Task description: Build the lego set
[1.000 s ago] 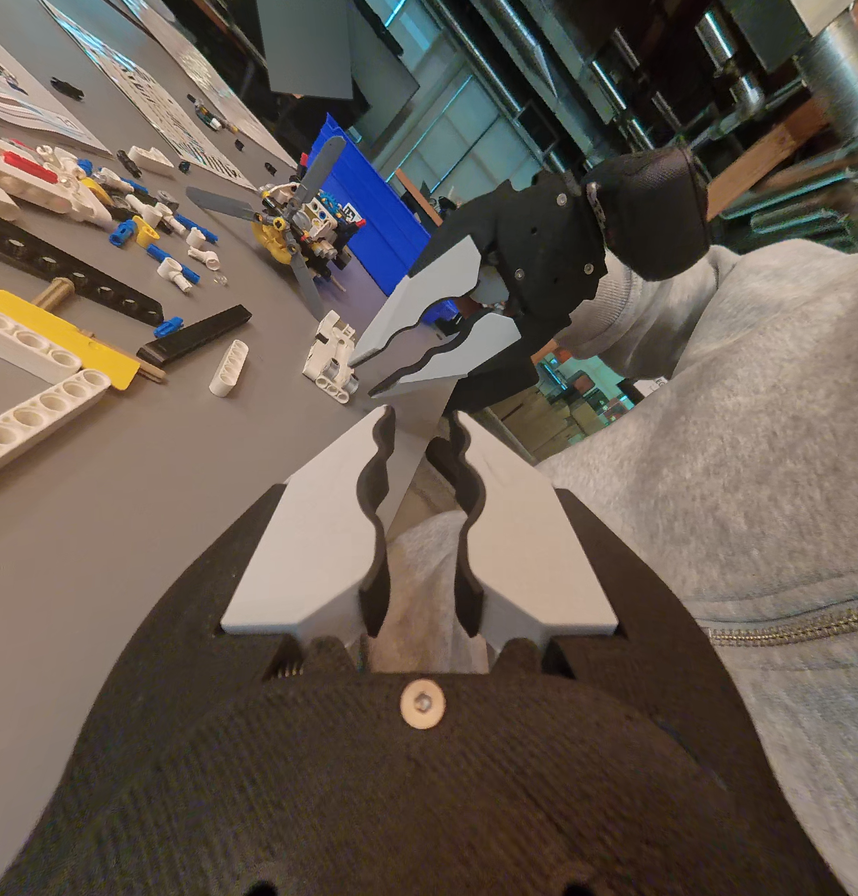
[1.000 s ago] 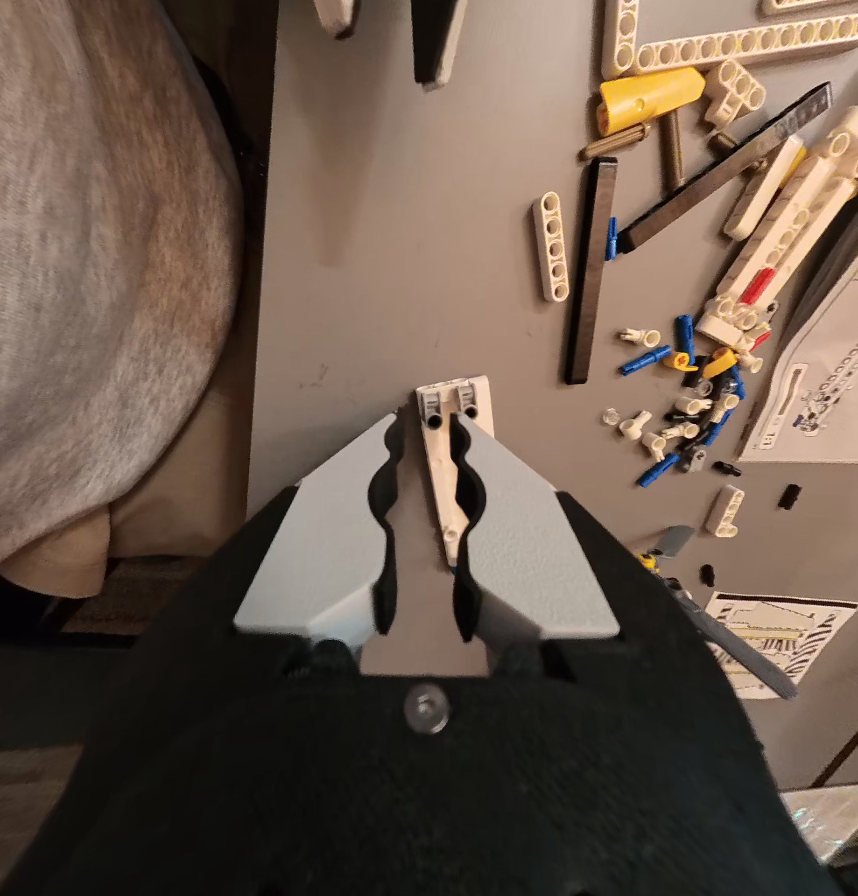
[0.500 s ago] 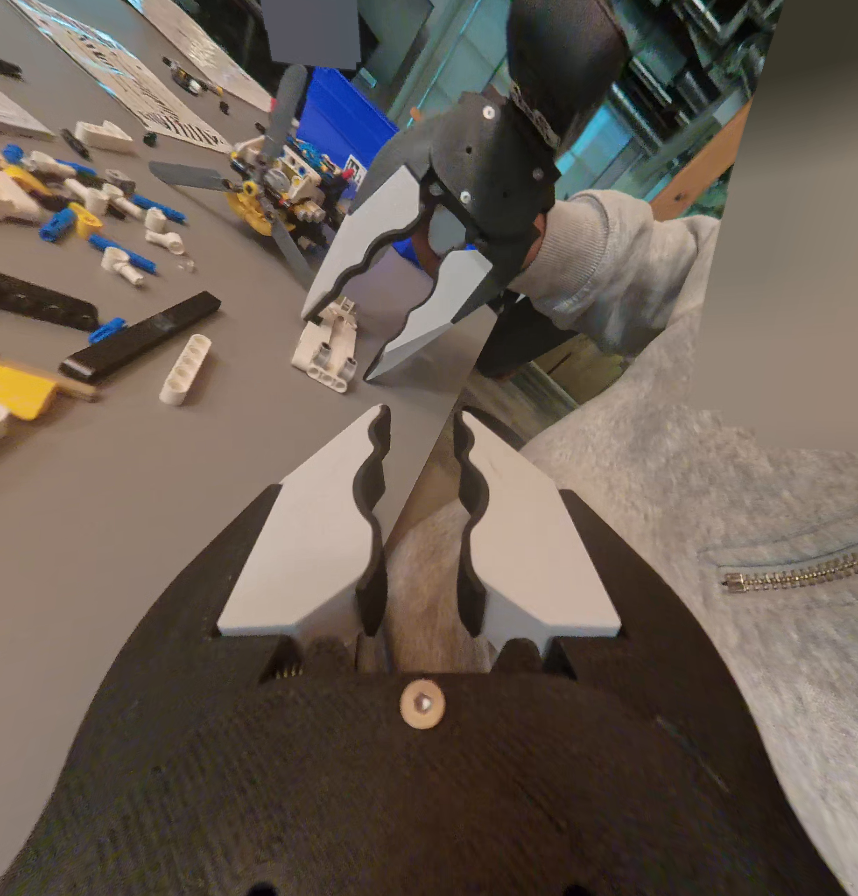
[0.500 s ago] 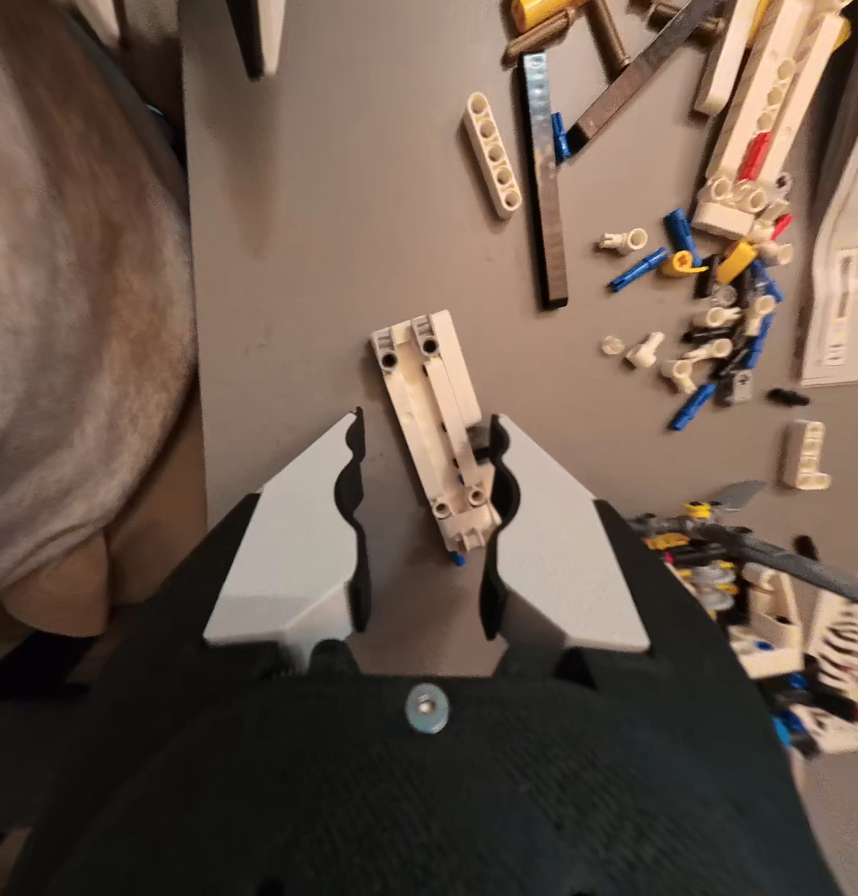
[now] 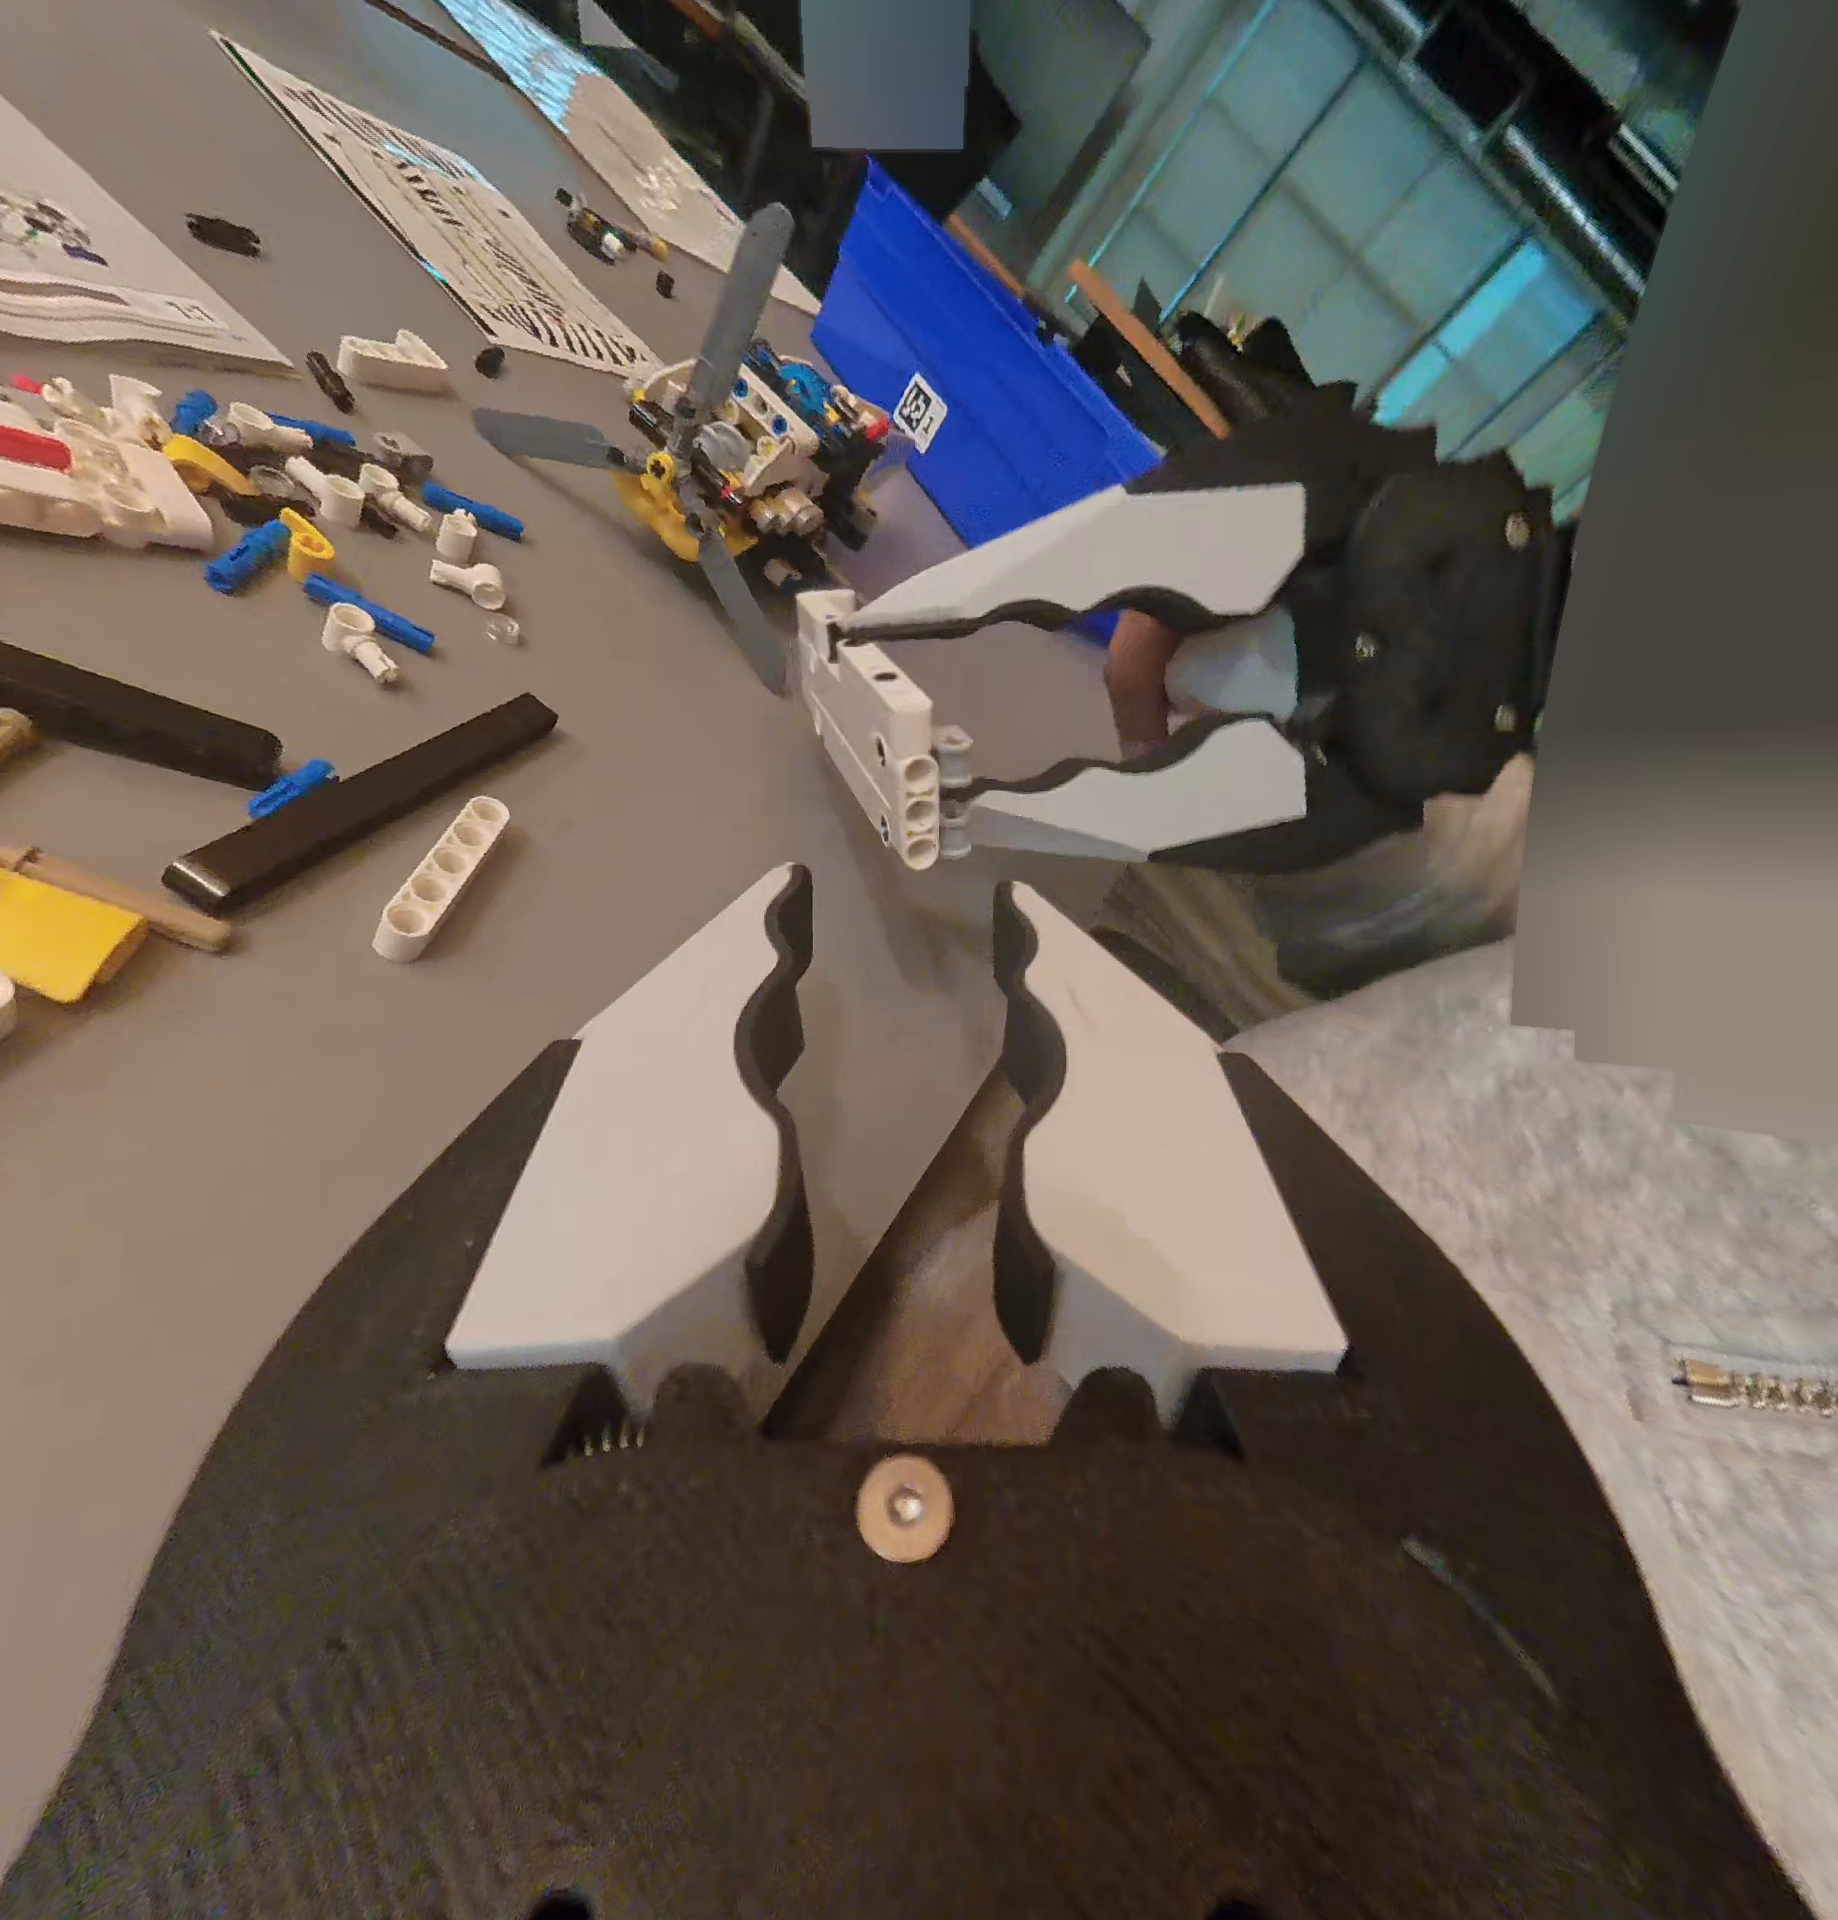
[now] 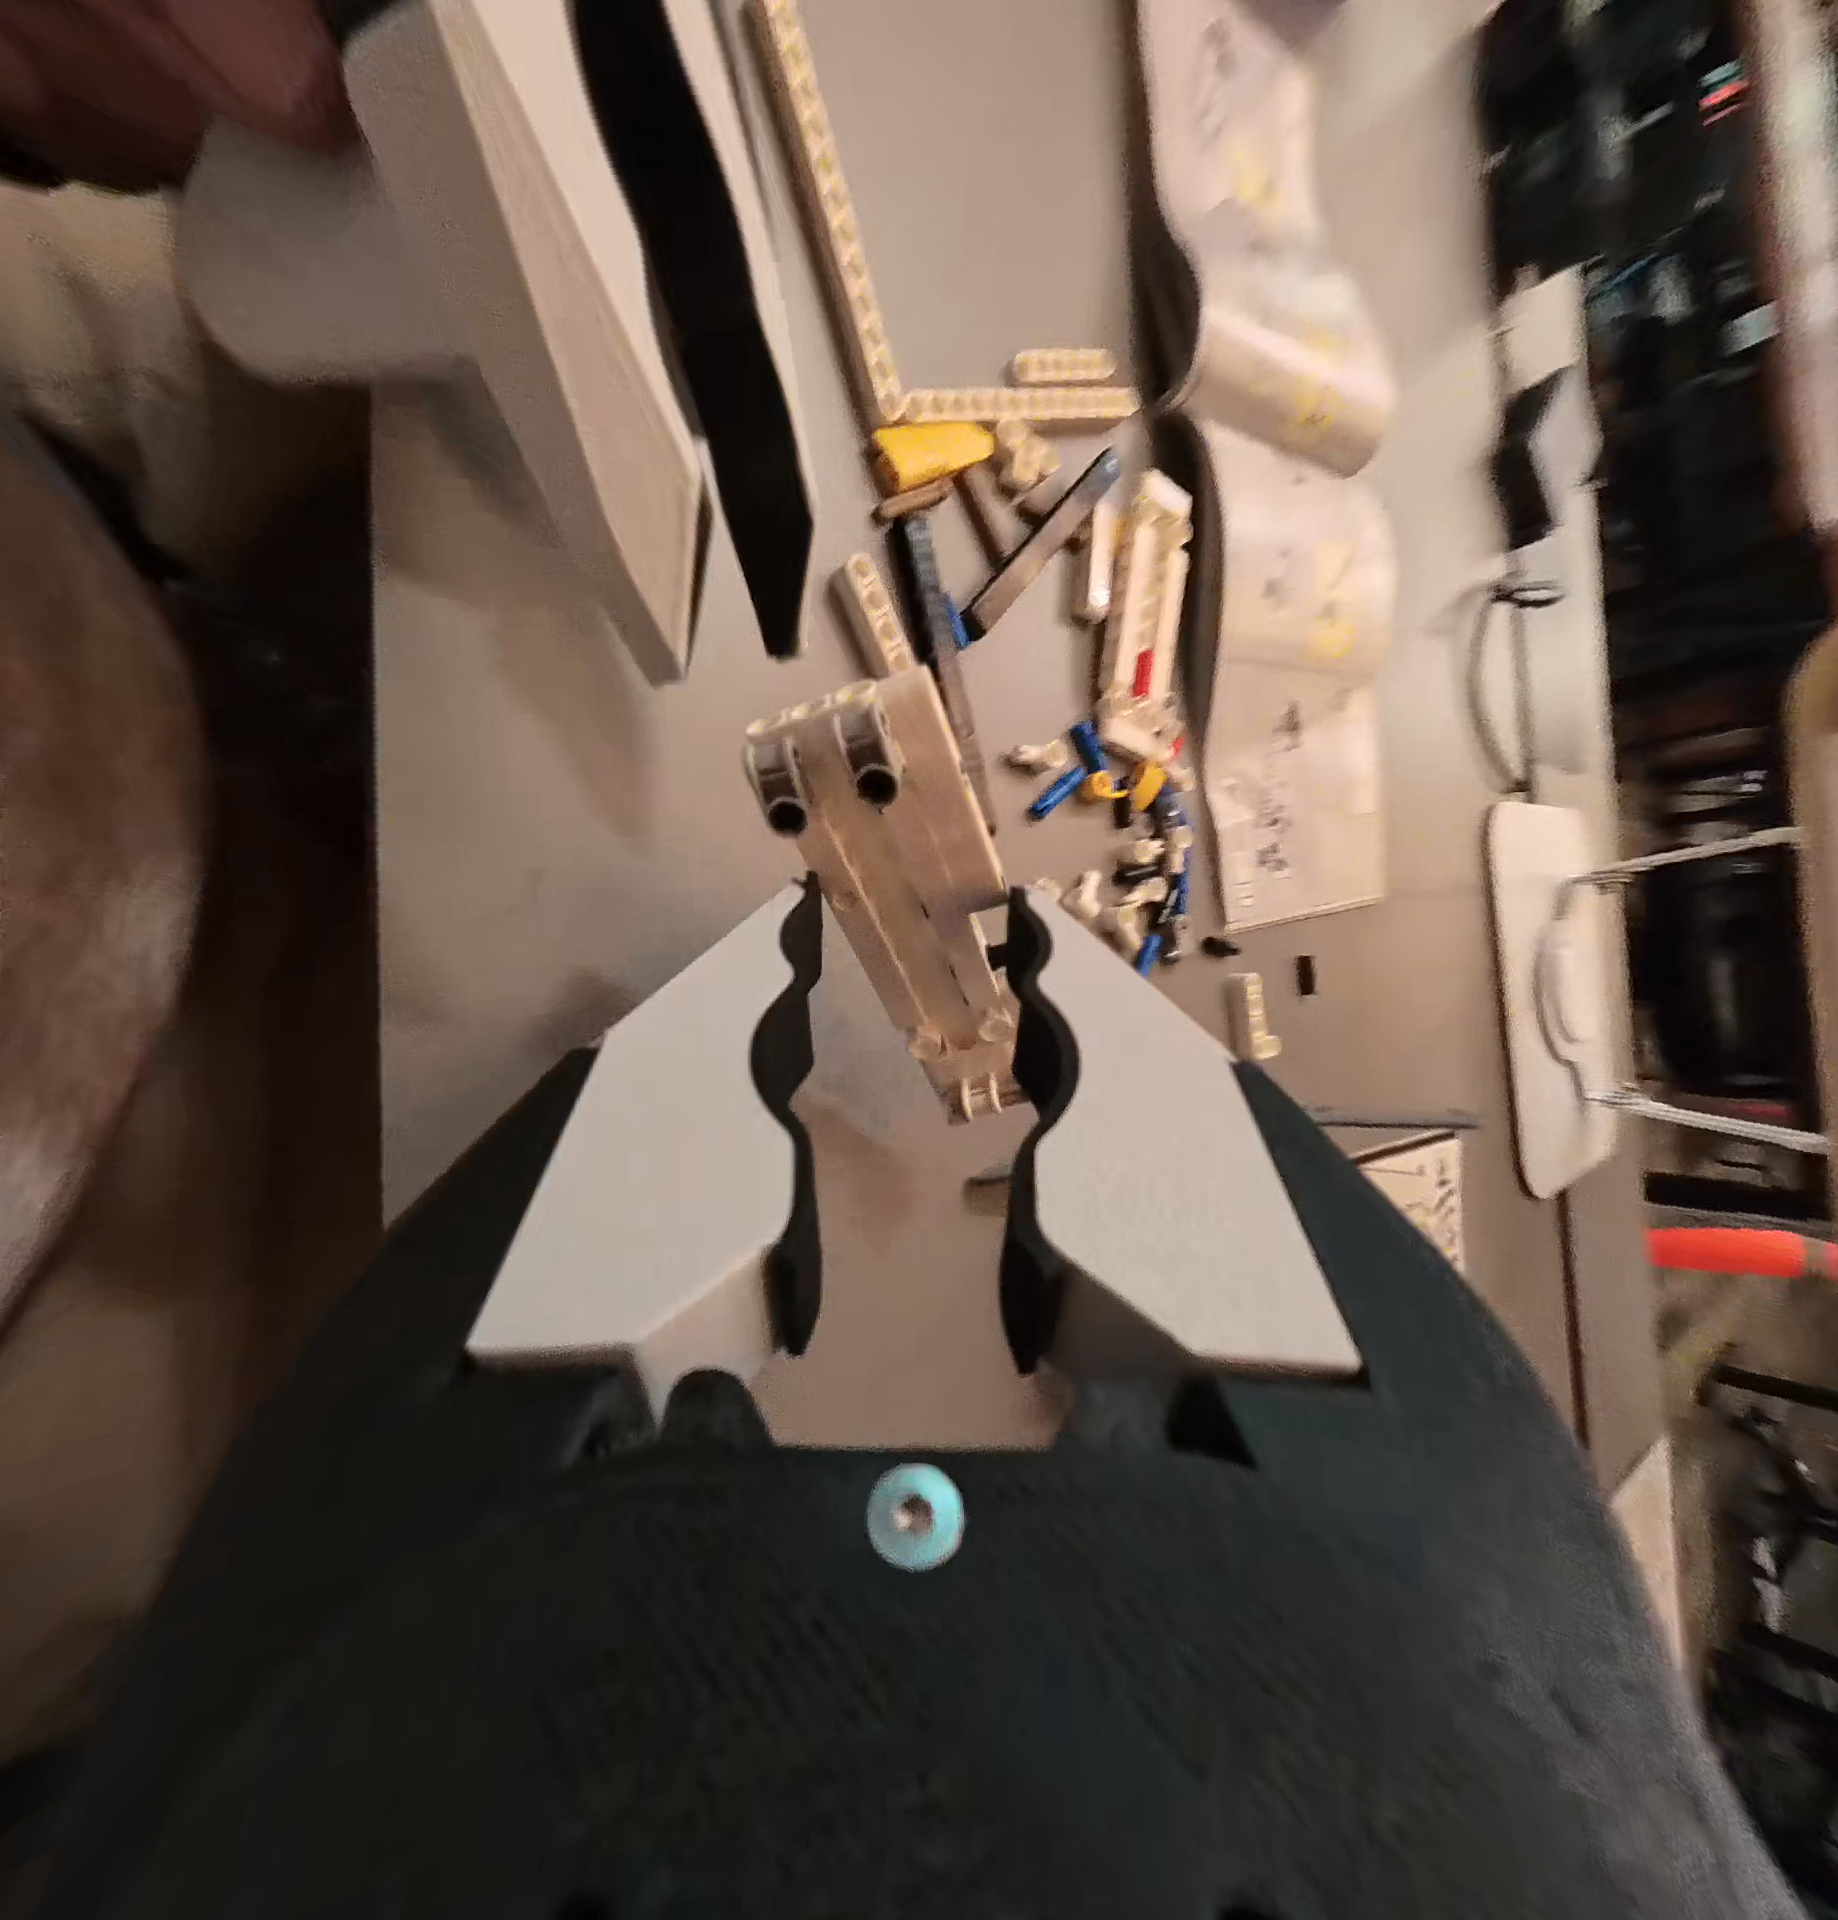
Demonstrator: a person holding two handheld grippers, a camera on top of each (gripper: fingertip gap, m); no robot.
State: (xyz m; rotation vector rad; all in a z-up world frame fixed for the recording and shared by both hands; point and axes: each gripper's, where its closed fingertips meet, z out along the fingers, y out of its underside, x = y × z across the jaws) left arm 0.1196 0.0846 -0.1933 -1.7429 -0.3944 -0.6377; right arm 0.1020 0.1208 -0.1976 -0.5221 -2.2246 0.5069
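Observation:
A white Lego panel assembly (image 5: 863,717) with grey connectors is held off the grey table (image 5: 271,1143), tilted. My right gripper (image 5: 899,727) is shut on it, one fingertip at each end. In the right wrist view the assembly (image 6: 884,831) sticks out forward between the fingers of the right gripper (image 6: 910,904); that view is blurred. My left gripper (image 5: 899,883) is open and empty, just below and in front of the held assembly, over the table's near edge. It also shows in the right wrist view (image 6: 728,655), above the assembly.
A part-built plane model with a grey propeller (image 5: 733,457) stands behind the assembly. A white five-hole beam (image 5: 442,878), a black beam (image 5: 364,800), a yellow panel (image 5: 42,930) and several small blue and white pins (image 5: 375,613) lie left. Instruction sheets (image 5: 63,281) and a blue bin (image 5: 977,395) are farther back. My right fingertips sit around 5 centimetres from my left ones.
My right gripper spread around the white assembly lying on the table, closed on it and lifted it, tilting it up. My left gripper swung in toward it.

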